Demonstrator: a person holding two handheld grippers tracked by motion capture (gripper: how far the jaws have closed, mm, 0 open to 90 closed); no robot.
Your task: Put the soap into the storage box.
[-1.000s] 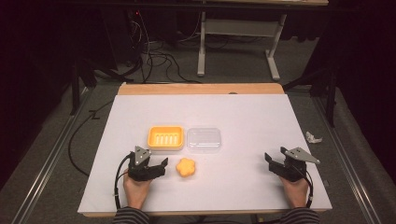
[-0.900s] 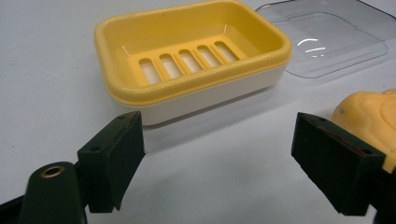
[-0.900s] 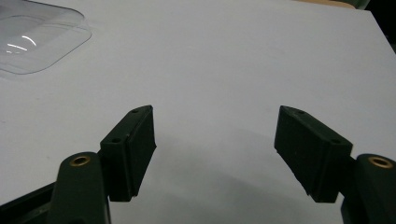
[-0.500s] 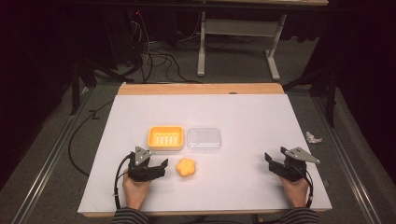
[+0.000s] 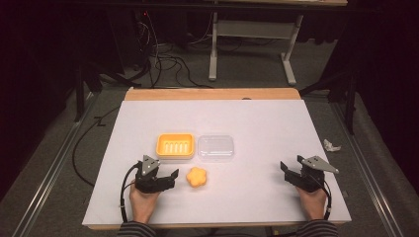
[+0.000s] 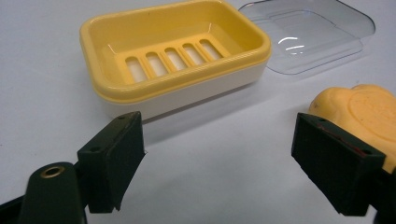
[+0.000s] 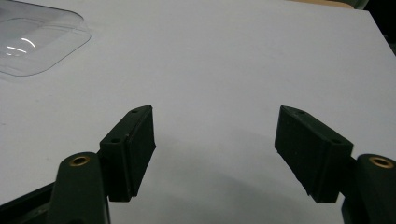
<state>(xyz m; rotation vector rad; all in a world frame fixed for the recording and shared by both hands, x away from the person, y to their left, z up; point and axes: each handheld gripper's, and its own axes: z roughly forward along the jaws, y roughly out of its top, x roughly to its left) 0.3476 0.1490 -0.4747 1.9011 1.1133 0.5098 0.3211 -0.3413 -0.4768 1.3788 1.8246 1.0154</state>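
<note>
The soap (image 5: 196,177) is orange-yellow, the dish (image 5: 175,145) yellow over a white base, the lid (image 5: 216,147) clear, the surface (image 5: 257,123) white, both tools black.

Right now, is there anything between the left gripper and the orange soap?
No. In the high view, only bare white table lies between the left gripper and the soap.

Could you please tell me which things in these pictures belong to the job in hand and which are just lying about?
Belonging to the job:
- orange flower-shaped soap bar, beside the open left tongs
- yellow slotted plastic soap dish
- clear plastic lid, lying next to the dish
- open right tongs, holding nothing

Just lying about:
- crumpled white scrap off the table's right edge
- cables on the floor
</note>
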